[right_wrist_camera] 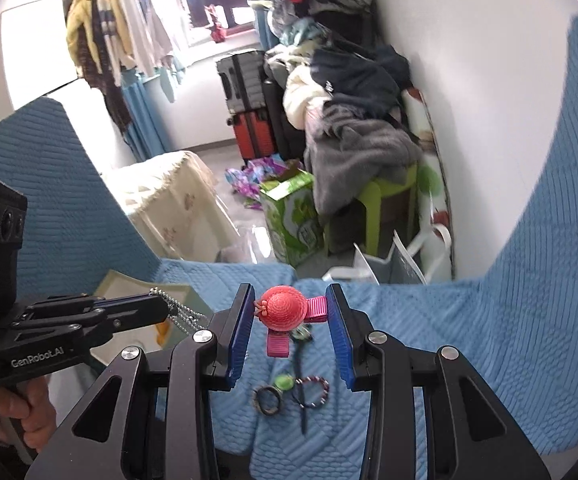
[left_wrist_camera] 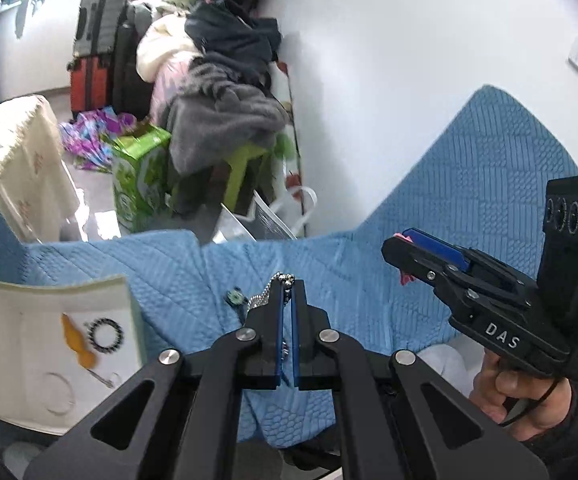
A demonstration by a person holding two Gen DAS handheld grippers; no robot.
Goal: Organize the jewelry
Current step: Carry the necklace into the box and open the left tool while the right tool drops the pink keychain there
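My left gripper is shut on a silver ball chain and holds it above the blue quilt; it also shows in the right wrist view, where the chain hangs from its tip. A white tray at the left holds a black bead bracelet, an orange piece and a thin ring. My right gripper is shut on a pink hat hair clip, its jaws wide around it. Below lie a green-bead clip, a dark ring and a beaded bracelet.
A blue quilt covers the work surface, folding up at right. Beyond its edge are a green box, a white bag, piled clothes and suitcases. A small dark charm lies on the quilt by the chain.
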